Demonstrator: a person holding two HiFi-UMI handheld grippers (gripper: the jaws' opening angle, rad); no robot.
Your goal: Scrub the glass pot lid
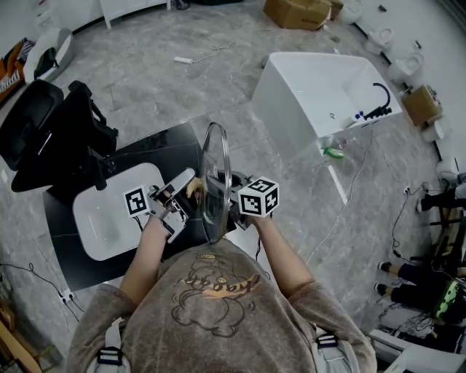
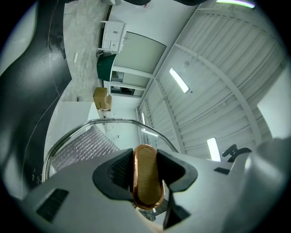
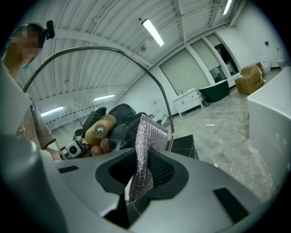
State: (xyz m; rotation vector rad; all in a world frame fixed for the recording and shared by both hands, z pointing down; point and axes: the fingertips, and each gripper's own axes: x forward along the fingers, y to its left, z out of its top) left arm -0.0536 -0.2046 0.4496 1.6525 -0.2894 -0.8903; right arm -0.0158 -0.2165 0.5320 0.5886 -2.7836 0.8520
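Note:
I hold the glass pot lid upright and edge-on in front of my chest. My left gripper is shut on the lid's gold-rimmed wooden handle, which fills the gap between its jaws. The lid's metal rim arcs above them. My right gripper is on the lid's other side, shut on a silver scrubbing cloth. The cloth stands up from the jaws against the glass. Through the lid I see the handle and the left gripper behind it.
Below my left hand sits a white basin set in a black counter. A black chair stands to the left. A white bathtub is at the upper right, cardboard boxes beyond it, and cables trail over the stone floor.

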